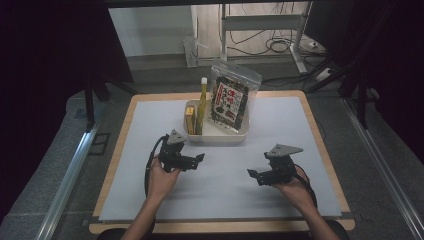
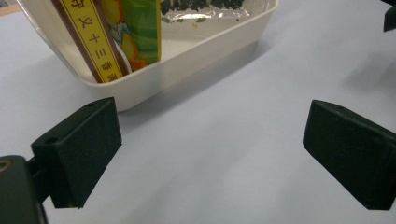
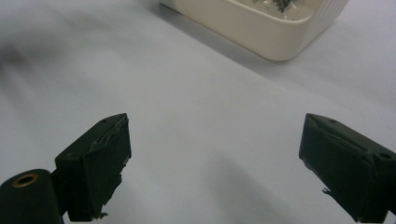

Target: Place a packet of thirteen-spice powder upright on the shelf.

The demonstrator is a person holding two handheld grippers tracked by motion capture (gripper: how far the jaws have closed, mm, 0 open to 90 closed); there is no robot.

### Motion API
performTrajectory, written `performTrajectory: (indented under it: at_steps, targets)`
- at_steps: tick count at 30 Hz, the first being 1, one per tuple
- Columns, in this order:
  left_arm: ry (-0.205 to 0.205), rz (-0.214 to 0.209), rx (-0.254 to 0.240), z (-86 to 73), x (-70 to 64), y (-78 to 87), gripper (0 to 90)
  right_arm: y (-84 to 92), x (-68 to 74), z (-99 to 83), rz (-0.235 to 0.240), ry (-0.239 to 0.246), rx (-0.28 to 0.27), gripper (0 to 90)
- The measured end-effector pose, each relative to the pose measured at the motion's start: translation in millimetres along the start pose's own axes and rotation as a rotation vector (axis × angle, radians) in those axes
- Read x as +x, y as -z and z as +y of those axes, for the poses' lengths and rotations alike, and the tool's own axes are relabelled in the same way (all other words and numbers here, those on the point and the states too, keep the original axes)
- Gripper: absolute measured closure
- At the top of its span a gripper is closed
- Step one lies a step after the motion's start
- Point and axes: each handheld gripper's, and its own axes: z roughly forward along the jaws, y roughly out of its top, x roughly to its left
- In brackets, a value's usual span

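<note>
A lab: black curtains (image 1: pixel 45 60), loose cables (image 1: pixel 272 45), metal frame legs (image 1: pixel 300 45).

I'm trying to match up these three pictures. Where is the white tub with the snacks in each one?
High view: the white tub sits at the table's middle, towards the far edge, beyond both grippers.
Left gripper view: top left, above the left jaw.
Right gripper view: one corner at top right.
Shared landmark: the seaweed bag standing in the tub.

In my left gripper view the tray (image 2: pixel 154 77) is cut by the top edge — the yellow box (image 2: pixel 95 39) and seaweed bag (image 2: pixel 210 7) lose their upper parts. The box's small print — I cannot read it.
</note>
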Motion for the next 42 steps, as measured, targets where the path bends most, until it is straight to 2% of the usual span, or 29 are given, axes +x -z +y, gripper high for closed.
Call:
performTrajectory:
  at_steps: [8, 19, 26, 42]
  targets:
    - [-0.022, -0.035, -0.014, -8.5, -2.8, 12.4, 4.0, 5.7, 1.2, -0.8, -0.001, 0.008, -0.004, 6.9]
    - [-0.034, -0.027, -0.001, -22.8, -3.4, 29.5, 3.8, 15.4, 2.3, -5.7, -0.001, -0.002, 0.001, 3.5]
    - [-0.02, -0.034, 0.004, -30.7, -3.2, 40.0, 3.2, 24.9, 4.7, -8.1, -0.002, -0.003, -0.004, 1.5]
    - [-0.04, 0.002, 0.02, -50.1, -9.9, 67.8, 1.1, 49.3, 7.7, -17.1, -0.016, -0.005, -0.012, 1.5]
